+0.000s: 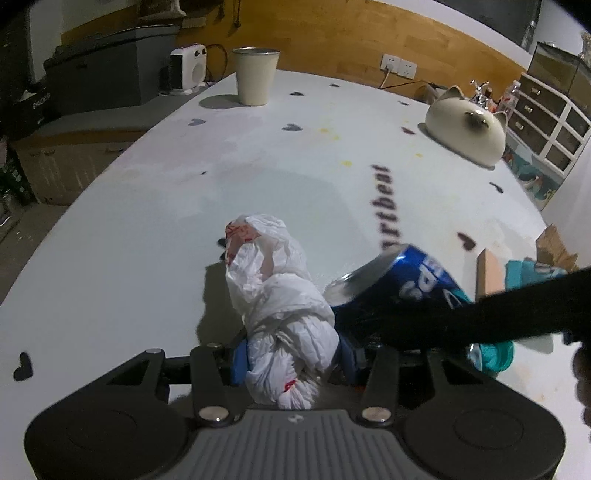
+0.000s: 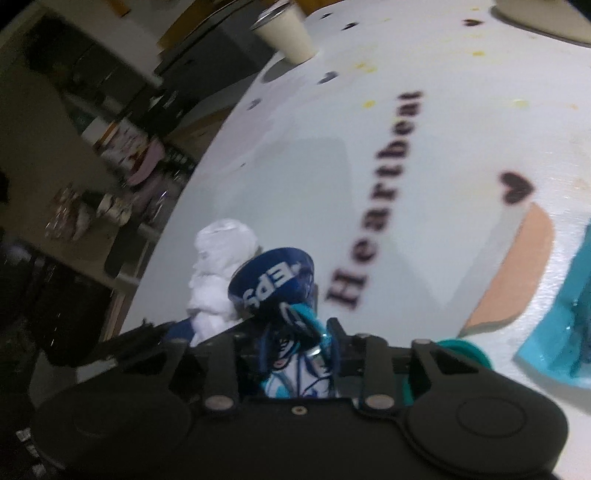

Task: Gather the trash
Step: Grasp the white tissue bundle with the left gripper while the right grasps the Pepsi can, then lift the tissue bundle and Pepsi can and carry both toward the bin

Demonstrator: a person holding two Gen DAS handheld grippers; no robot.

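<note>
My left gripper [image 1: 291, 360] is shut on a crumpled white plastic bag [image 1: 280, 295] with red print, held upright above the white table [image 1: 147, 221]. My right gripper [image 2: 295, 350] is shut on a crushed blue Pepsi can [image 2: 273, 284]; the can also shows in the left wrist view [image 1: 402, 280], right beside the bag. The bag shows in the right wrist view [image 2: 218, 273], just left of the can. A cream bin-like cup [image 1: 255, 75] stands at the far left of the table, also in the right wrist view [image 2: 286, 31].
A cat-shaped ceramic dish [image 1: 465, 125] sits at the far right. A brown cardboard piece [image 2: 517, 266] and a teal wrapper [image 2: 565, 325] lie at the near right. A white heater [image 1: 186, 68] and a drawer unit [image 1: 546, 122] stand beyond the table edges.
</note>
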